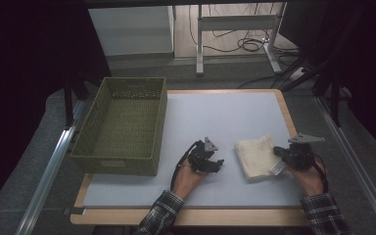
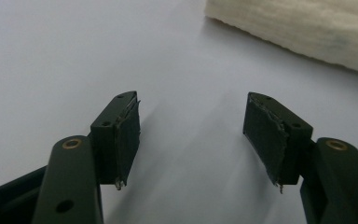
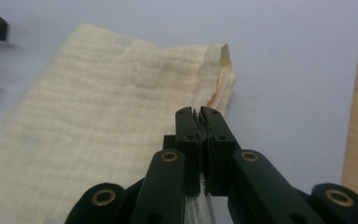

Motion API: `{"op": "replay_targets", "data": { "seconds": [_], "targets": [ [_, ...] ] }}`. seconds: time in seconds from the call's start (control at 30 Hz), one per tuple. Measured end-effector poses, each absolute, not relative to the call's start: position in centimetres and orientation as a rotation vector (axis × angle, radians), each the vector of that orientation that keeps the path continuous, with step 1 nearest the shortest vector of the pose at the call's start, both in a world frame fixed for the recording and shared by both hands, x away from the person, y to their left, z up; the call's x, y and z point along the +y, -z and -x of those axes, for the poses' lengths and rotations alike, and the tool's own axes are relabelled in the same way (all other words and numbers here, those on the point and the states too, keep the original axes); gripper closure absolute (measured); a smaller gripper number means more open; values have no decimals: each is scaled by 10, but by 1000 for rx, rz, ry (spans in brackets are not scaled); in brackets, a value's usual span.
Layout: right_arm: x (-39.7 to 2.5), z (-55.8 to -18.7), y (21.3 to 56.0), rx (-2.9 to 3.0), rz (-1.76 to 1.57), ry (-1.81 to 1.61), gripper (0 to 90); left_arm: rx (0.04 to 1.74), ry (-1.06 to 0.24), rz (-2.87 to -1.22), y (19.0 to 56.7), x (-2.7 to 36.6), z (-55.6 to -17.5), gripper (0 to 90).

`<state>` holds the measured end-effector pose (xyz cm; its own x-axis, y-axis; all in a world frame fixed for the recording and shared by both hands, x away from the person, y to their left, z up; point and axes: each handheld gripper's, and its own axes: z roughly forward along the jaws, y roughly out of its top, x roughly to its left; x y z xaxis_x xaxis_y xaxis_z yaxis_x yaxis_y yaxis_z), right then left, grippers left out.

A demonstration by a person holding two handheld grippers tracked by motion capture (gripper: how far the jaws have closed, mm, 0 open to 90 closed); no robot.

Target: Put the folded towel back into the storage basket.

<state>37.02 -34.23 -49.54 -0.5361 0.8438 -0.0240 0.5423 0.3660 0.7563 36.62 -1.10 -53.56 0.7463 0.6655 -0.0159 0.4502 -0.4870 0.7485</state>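
A folded cream cloth lies on the pale blue mat at the right front. My right gripper rests at the cloth's right edge. In the right gripper view its jaws are shut over that edge of the cloth, with a white printed label pinched low between them. My left gripper sits just left of the cloth, held from below by a hand. Its jaws stand wide open over bare mat, with the cloth ahead of them to the right and nothing between them.
A green woven basket stands at the mat's left side, with nothing showing inside it. The wooden table edge runs close beside the right gripper. Beyond the table are a desk frame and cables on the floor.
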Motion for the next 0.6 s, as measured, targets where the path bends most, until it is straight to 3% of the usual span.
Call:
{"op": "replay_targets", "data": {
  "seconds": [0.17,0.33,0.6],
  "targets": [
    [-349,-373,511,2219,-1252,-992,804,837,-360,-2158,531,-11,-369,363],
    [-355,-363,493,2175,-1227,-1007,707,807,-380,-2128,509,-27,-382,365],
    [-367,-338,481,2180,-1214,-999,628,770,-341,-2103,493,-74,-409,366]
  ]
}}
